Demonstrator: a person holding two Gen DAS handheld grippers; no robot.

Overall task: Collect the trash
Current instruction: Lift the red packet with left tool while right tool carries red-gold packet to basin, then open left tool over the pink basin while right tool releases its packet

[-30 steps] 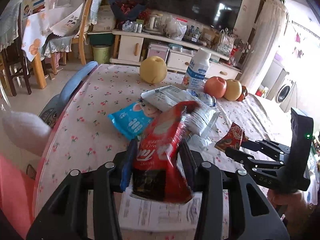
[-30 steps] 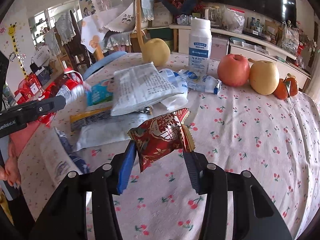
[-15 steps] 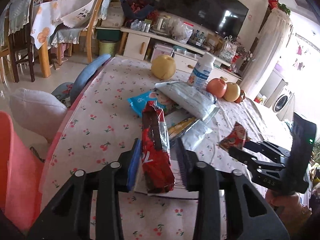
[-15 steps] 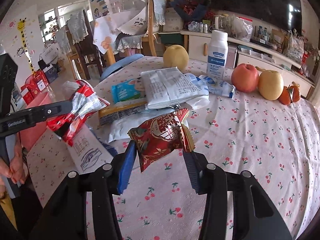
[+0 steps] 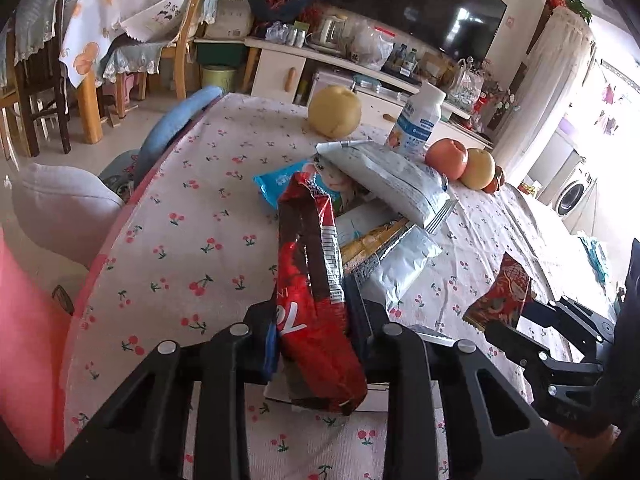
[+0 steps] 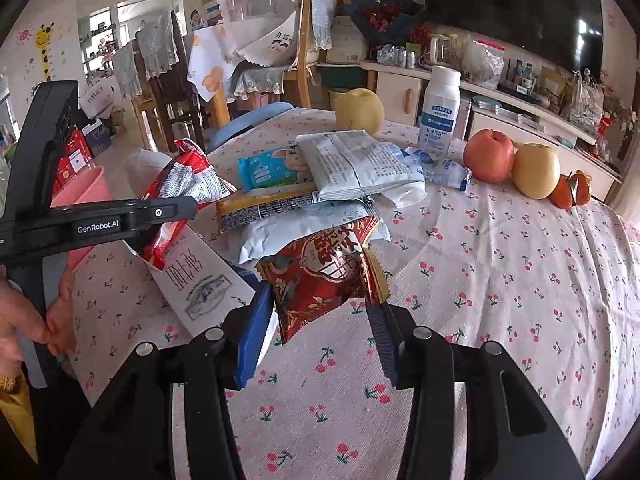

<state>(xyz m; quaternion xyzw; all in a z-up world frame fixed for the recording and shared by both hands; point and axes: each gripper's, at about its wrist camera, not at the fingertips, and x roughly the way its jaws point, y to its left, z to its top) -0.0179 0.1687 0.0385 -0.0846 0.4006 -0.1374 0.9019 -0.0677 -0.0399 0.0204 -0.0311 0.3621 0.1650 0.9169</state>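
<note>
My left gripper (image 5: 314,344) is shut on a long red snack bag (image 5: 314,280) and holds it above the table's near left part; the same bag shows in the right wrist view (image 6: 176,192). My right gripper (image 6: 320,316) is shut on a small red and gold wrapper (image 6: 324,272), held above the cloth; it also shows in the left wrist view (image 5: 500,296). On the table lie more wrappers: a white printed bag (image 6: 356,162), a blue wet-wipe pack (image 6: 268,168), a yellow wrapper (image 6: 264,208) and a white pouch (image 6: 296,232).
A cherry-print cloth (image 6: 500,272) covers the table. At the back stand a white bottle (image 6: 440,110), a pear (image 6: 359,110), an apple (image 6: 488,154), another pear (image 6: 535,170) and small oranges (image 6: 568,190). A printed paper (image 6: 196,276) lies near the left edge. A pink bin (image 5: 24,320) stands left of the table.
Both grippers have drawn back from the pile and lifted, each keeping its wrapper. The left one has swung left towards the table edge and the pink bin.
</note>
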